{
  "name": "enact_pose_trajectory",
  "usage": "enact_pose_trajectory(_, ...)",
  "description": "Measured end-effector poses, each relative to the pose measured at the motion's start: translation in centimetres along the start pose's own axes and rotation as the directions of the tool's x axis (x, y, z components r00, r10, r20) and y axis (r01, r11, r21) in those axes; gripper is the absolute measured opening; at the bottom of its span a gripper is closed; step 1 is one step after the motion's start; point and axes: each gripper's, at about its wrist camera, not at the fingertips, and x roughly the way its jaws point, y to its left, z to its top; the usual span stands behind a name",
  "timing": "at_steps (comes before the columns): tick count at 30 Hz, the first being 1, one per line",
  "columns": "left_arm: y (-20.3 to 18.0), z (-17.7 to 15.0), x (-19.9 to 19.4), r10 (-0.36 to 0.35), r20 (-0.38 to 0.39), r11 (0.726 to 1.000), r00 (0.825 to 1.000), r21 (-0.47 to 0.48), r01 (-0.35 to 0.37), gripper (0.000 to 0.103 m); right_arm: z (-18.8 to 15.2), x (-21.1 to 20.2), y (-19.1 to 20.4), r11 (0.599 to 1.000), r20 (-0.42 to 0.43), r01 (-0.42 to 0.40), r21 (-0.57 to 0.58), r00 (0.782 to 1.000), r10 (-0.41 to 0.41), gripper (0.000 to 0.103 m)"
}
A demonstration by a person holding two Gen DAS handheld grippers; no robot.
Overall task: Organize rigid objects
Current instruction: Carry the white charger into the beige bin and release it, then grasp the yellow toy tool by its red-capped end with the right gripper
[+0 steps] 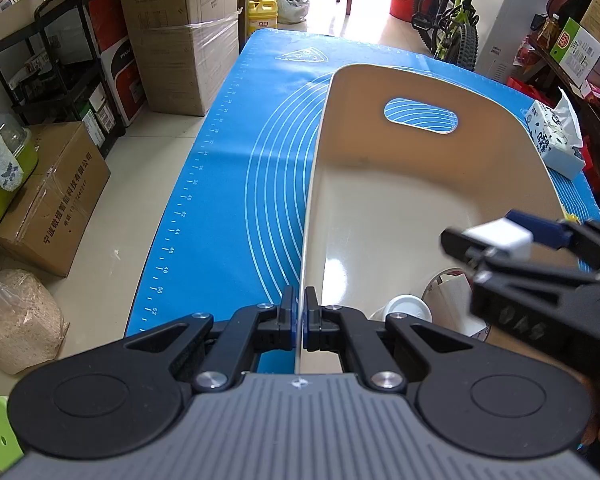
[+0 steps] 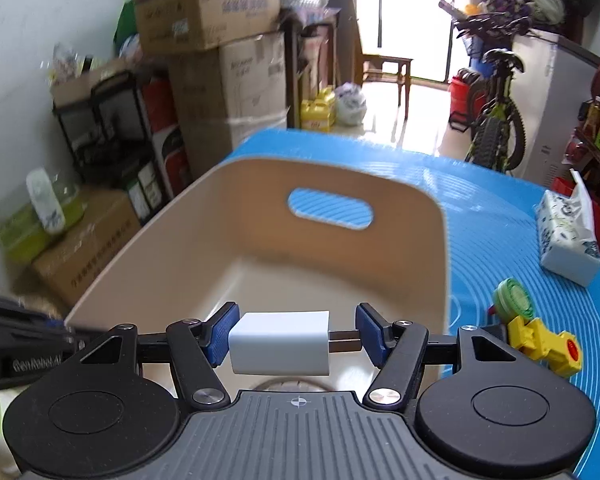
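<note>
A beige plastic bin with a handle slot stands on the blue mat. My left gripper is shut on the bin's left rim. My right gripper holds a white charger plug by its body and prongs, above the bin. In the left wrist view it enters from the right with the plug over the bin's inside. A white lid and paper items lie in the bin's near end.
A yellow toy and a green round object lie on the mat right of the bin. A tissue pack stands further right. Cardboard boxes and shelves crowd the floor left of the table.
</note>
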Motion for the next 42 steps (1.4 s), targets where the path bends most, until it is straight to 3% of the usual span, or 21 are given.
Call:
enact_pose_trajectory(10, 0.1, 0.0, 0.0, 0.000, 0.000, 1.000, 1.000, -0.001, 0.000, 0.004, -0.7, 1.8, 1.5, 0.998, -0.133, -0.005, -0.069, 0.991, -0.004, 0.067)
enact_pose_trajectory(18, 0.1, 0.1, -0.1, 0.000, 0.001, 1.000, 1.000, 0.000, 0.000, 0.004, -0.4, 2.9, 0.9, 0.999, -0.210, -0.029, -0.043, 0.978, 0.019, 0.069)
enact_pose_trajectory(31, 0.2, 0.2, -0.1, 0.005, -0.002, 1.000, 1.000, 0.001, -0.005, 0.004, -0.1, -0.2, 0.1, 0.995, -0.112, -0.097, 0.009, 0.989, 0.097, 0.082)
enact_pose_trajectory(37, 0.2, 0.2, -0.1, 0.005, -0.002, 1.000, 1.000, 0.000, -0.005, 0.004, 0.9, -3.0, -3.3, 0.994, -0.039, -0.075, 0.084, 0.996, 0.078, 0.083)
enact_pose_trajectory(42, 0.2, 0.2, -0.1, 0.004, -0.002, 1.000, 1.000, 0.001, -0.004, 0.004, 1.2, -4.2, -6.7, 0.994, 0.001, 0.008, 0.109, 1.000, -0.009, 0.084)
